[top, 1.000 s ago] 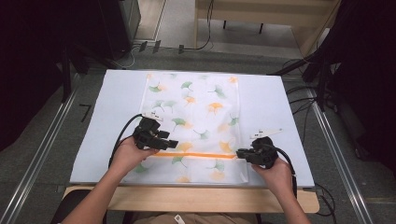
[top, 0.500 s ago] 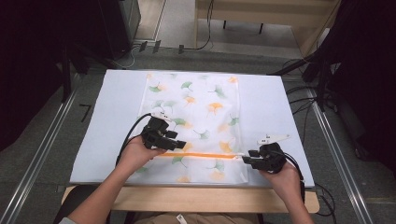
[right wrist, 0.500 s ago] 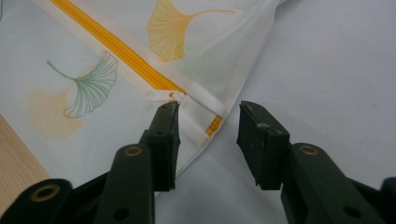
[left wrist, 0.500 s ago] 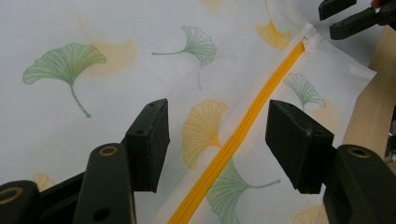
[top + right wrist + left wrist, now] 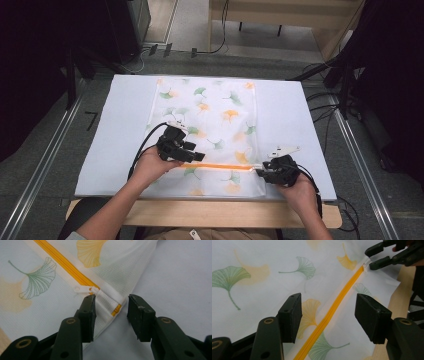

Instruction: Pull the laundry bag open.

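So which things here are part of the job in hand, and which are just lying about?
In the job:
- leaf-print pouch
- its orange zipper and white pull tab
- left gripper, open over the zipper
- right gripper, open at the zipper's end

Lying about:
- white mat
- floor cables
- wooden furniture behind the table

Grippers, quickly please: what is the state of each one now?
Left gripper: open, holding nothing, jaws either side of the orange zipper on the white leaf-printed fabric bag.
Right gripper: open, just opened, holding nothing, at the zipper's end.
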The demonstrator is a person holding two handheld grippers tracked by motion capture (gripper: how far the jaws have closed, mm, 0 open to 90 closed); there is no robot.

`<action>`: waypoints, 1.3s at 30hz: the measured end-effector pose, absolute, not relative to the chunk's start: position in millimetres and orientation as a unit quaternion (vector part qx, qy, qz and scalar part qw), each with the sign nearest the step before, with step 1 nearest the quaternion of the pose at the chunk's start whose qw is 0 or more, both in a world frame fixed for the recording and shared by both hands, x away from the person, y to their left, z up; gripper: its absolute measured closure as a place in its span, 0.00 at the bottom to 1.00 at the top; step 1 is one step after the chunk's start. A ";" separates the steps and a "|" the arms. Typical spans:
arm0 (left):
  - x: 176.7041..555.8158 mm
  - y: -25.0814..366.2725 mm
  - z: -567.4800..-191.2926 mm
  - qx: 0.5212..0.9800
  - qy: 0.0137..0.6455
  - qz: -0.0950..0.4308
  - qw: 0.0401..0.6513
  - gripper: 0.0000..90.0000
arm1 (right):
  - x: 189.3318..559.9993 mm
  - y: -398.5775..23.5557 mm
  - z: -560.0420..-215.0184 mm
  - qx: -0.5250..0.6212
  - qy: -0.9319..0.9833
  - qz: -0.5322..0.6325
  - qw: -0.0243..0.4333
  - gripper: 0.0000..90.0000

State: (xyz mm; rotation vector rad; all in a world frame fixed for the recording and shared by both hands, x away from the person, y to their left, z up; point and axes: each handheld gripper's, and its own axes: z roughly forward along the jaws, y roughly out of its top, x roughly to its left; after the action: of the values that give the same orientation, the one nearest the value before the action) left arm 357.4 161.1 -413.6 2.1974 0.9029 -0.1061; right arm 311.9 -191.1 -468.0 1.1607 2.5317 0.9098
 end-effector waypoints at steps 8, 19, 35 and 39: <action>356.4 157.0 -415.0 0.859 0.343 -0.043 0.377 0.38 | 313.6 -184.6 -468.1 0.398 0.858 0.306 0.109 0.72; 350.1 144.5 -416.1 0.863 0.329 -0.042 0.380 0.37 | 315.3 -180.1 -467.0 0.410 0.852 0.312 0.088 0.94; 337.4 113.8 -425.4 0.881 0.281 -0.046 0.378 0.65 | 319.1 -189.8 -456.8 0.428 0.834 0.344 0.050 0.94; 335.7 102.1 -426.5 0.885 0.277 -0.047 0.371 0.65 | 318.6 -190.1 -455.0 0.425 0.834 0.348 0.051 0.94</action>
State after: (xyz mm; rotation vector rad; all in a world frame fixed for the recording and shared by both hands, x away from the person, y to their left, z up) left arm 335.7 102.1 -426.5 2.2705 0.7107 -0.1204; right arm 318.6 -190.1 -455.0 1.2945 2.5379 1.0589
